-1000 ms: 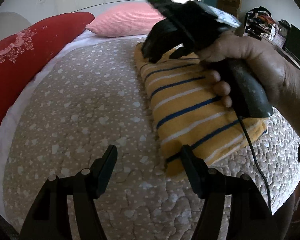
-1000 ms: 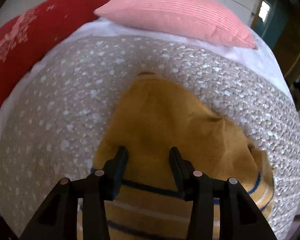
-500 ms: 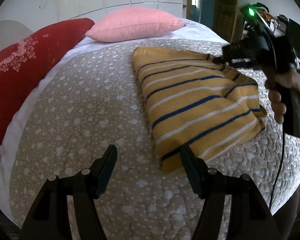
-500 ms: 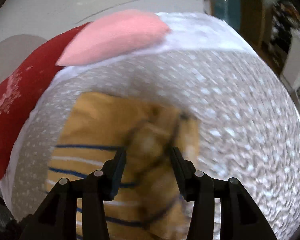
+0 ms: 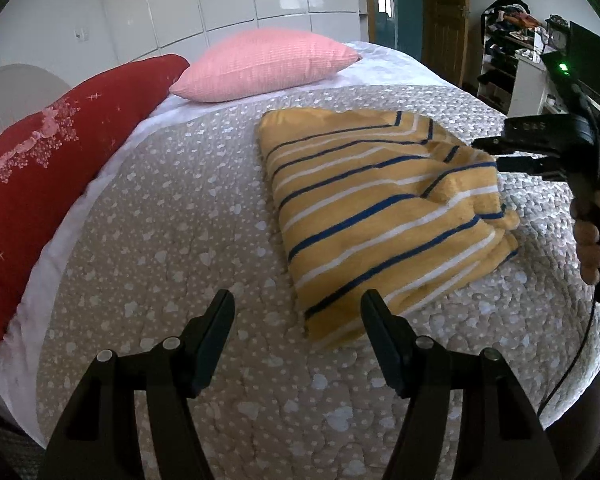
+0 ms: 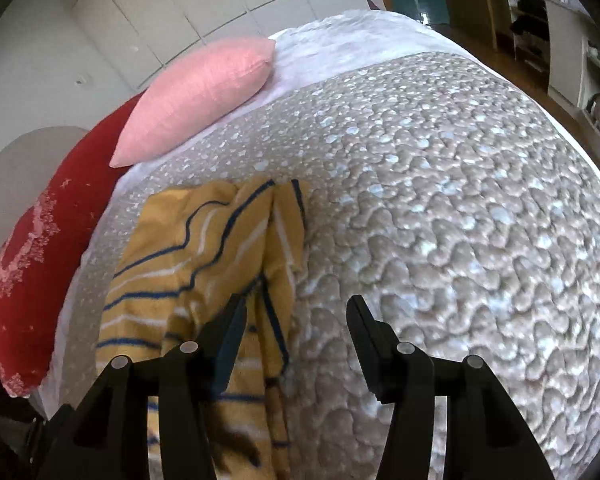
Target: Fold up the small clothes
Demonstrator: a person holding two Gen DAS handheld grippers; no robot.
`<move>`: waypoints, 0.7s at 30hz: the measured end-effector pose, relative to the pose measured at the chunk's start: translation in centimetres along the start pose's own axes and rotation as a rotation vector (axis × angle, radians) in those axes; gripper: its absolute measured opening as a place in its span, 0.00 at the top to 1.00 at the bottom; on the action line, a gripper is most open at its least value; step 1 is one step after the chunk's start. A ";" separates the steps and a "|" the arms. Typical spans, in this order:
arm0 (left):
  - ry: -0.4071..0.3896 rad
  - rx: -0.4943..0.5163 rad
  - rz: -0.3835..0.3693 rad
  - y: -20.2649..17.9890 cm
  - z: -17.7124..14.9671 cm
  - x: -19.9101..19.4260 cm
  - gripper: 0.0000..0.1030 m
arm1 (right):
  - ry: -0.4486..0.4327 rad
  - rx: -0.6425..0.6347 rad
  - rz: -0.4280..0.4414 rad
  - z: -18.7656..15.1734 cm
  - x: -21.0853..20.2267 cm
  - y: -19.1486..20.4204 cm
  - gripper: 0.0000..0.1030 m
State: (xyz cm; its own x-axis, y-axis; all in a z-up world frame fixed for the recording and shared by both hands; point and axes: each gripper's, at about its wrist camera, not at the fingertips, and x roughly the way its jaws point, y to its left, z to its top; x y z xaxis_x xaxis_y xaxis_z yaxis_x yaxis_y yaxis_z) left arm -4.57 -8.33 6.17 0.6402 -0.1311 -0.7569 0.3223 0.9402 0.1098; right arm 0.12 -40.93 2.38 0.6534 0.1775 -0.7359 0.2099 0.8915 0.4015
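Note:
A yellow garment with blue and white stripes lies folded on the beige quilted bedspread. My left gripper is open and empty, just above the bedspread at the garment's near left corner. My right gripper is open and empty, over the garment's right edge. In the left wrist view the right gripper hovers at the garment's far right side, held by a hand.
A pink pillow and a red pillow lie at the head of the bed. A white sheet borders the quilt. Shelves with clutter and a wooden door stand beyond the bed's right side.
My right gripper lifted off the garment's far end and swung to its right side, opening wider. The left gripper stayed in place, open.

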 end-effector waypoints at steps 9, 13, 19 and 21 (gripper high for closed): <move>0.000 0.016 0.001 -0.9 0.0 -0.4 0.37 | -0.011 0.043 0.121 -1.8 -2.0 -0.9 0.28; -0.001 0.015 -0.001 -1.1 0.1 -0.6 0.37 | -0.010 0.046 0.167 -2.4 -2.3 -0.8 0.24; -0.041 -0.053 -0.052 0.7 0.5 -1.2 0.37 | 0.009 0.022 0.208 -3.1 -1.7 0.2 0.20; -0.061 -0.115 -0.056 2.5 0.9 -1.2 0.32 | 0.014 0.026 0.216 -3.2 -1.5 0.2 0.19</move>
State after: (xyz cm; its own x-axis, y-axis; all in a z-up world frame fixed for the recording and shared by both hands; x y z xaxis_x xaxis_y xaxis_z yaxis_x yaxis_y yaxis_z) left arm -3.93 -6.10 7.97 0.6659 -0.1995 -0.7189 0.2789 0.9603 -0.0082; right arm -3.13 -39.64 1.80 0.6749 0.3691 -0.6390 0.0852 0.8212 0.5643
